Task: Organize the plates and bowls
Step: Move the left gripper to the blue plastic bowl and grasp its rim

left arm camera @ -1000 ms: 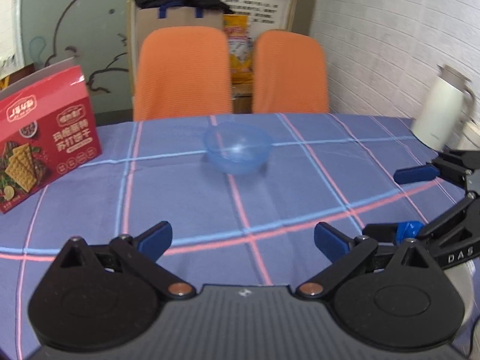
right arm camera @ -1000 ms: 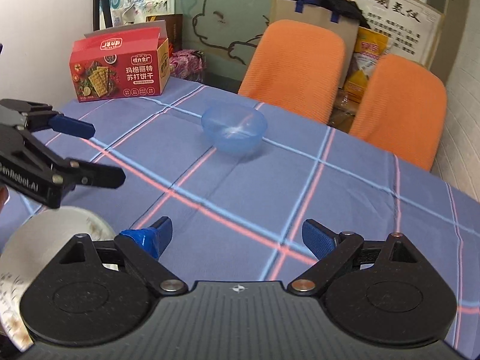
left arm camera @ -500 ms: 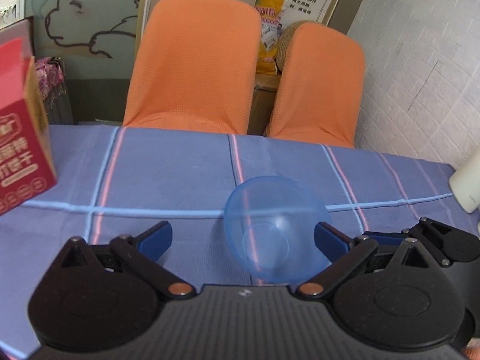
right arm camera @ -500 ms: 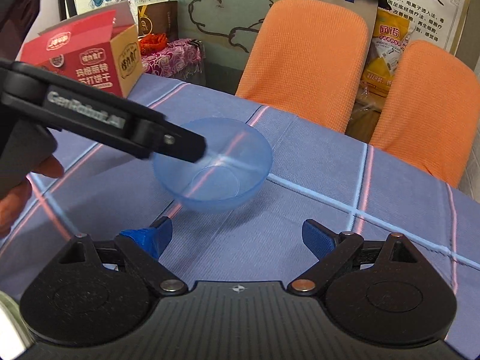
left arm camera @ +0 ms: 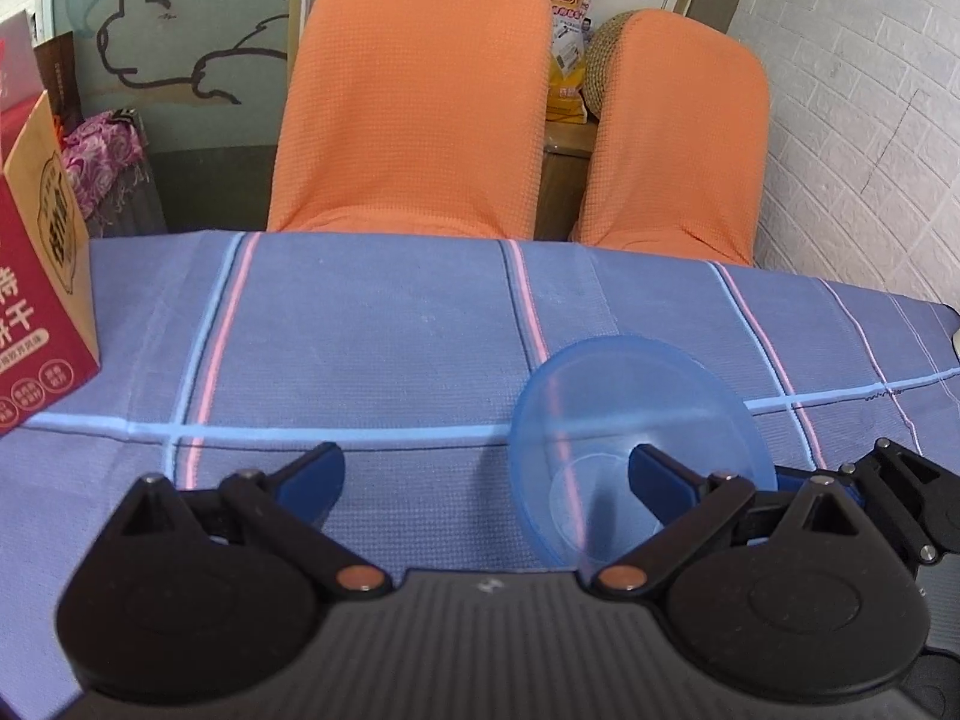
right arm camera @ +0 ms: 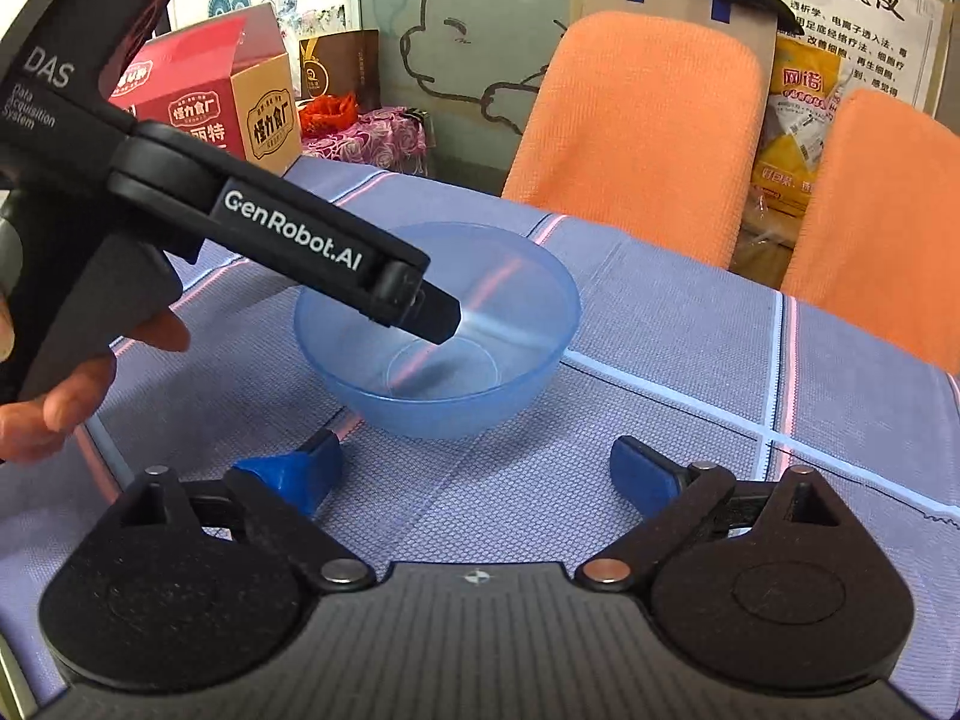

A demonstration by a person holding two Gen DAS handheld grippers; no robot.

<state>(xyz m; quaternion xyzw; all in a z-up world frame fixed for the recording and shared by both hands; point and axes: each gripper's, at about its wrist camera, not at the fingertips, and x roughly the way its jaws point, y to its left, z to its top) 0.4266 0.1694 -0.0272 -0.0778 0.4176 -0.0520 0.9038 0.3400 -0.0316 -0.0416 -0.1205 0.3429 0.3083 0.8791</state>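
Checked cloth (left arm camera: 372,354), translucent round bowl (right arm camera: 480,324)

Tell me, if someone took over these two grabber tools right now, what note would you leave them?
Left gripper: open, one finger dipped inside the blue bowl, the other outside its rim; not yet closed.
Right gripper: open, empty, hovering just short of the bowl.
The bowl stands upright on the checked tablecloth, near the red cracker box.
Done: nothing stacked that shows here.
Left: close on the rim, lift, and carry the bowl to the other dishes, which are out of view.
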